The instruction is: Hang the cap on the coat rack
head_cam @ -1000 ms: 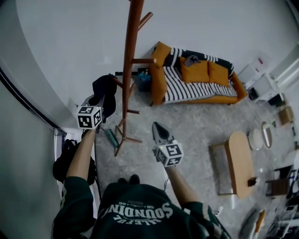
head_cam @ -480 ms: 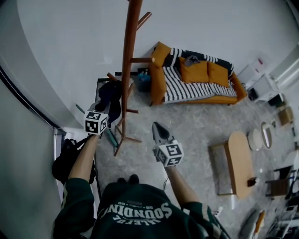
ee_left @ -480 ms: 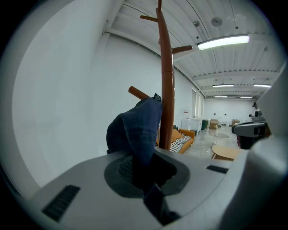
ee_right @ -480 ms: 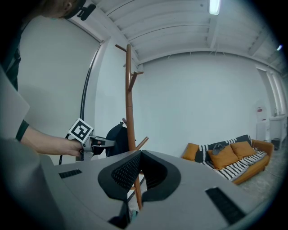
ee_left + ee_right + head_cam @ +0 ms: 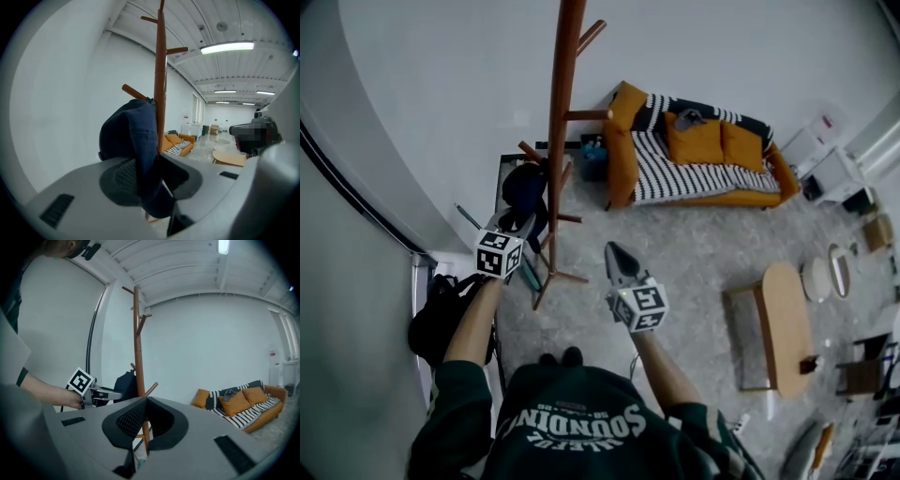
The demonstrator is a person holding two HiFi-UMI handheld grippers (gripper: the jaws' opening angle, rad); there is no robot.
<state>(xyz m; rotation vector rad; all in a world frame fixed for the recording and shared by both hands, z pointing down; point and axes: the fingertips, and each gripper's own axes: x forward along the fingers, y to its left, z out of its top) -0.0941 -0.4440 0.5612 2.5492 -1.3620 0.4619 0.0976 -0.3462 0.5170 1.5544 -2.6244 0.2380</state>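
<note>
The dark blue cap [image 5: 525, 187] hangs over a lower left peg of the wooden coat rack [image 5: 562, 112]. In the left gripper view the cap [image 5: 133, 140] drapes from that peg [image 5: 136, 91] down between the jaws. My left gripper [image 5: 517, 228] is just below and in front of the cap. Its jaws are opening, with the cap's lower edge loose between the pads [image 5: 119, 176]. My right gripper [image 5: 619, 262] is shut and holds nothing, low and to the right of the rack's base. From the right gripper view the rack [image 5: 137, 348], cap [image 5: 125, 383] and left gripper [image 5: 117, 393] stand ahead.
An orange sofa [image 5: 694, 159] with a striped blanket stands against the wall beyond the rack. A wooden coffee table [image 5: 783, 323] is at the right. A black bag [image 5: 441, 319] lies on the floor by the left wall. A teal object [image 5: 530, 275] lies near the rack's feet.
My left gripper carried the cap to the right, up against the rack, and the cap now sits over the peg. The right gripper has not moved.
</note>
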